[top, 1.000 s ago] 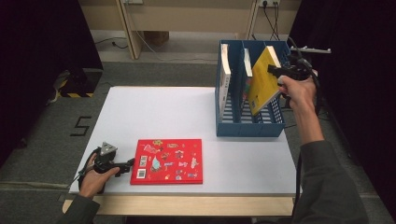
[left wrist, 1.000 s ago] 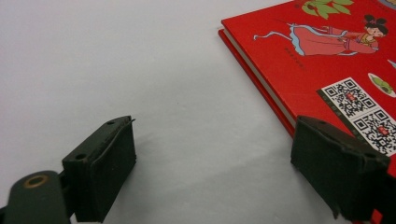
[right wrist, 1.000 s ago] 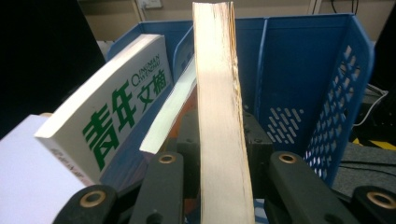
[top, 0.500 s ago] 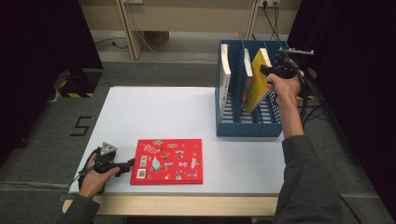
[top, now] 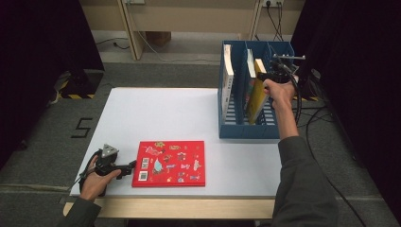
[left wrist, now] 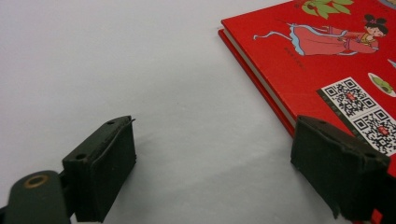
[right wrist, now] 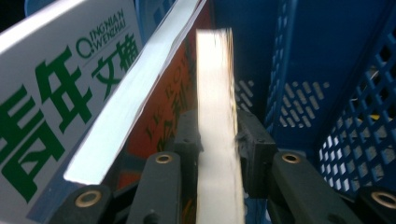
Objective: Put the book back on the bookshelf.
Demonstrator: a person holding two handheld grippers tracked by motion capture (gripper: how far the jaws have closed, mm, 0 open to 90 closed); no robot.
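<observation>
Between the right gripper's [right wrist: 217,135] jaws sits the yellow book [top: 257,92], clamped on its page edge, lowered partway into the middle slot of the blue file rack [top: 246,127] and leaning against the white magazine [right wrist: 70,88] just left of the jaws. Best to keep it upright, slide straight down along the divider until it bottoms out, then let go. These jaws have just eased open slightly, book still pinched. Left gripper [left wrist: 215,168] rests on the table [top: 161,113], jaws spread wide and holding nothing, red book [left wrist: 327,60] corner by one jaw.
</observation>
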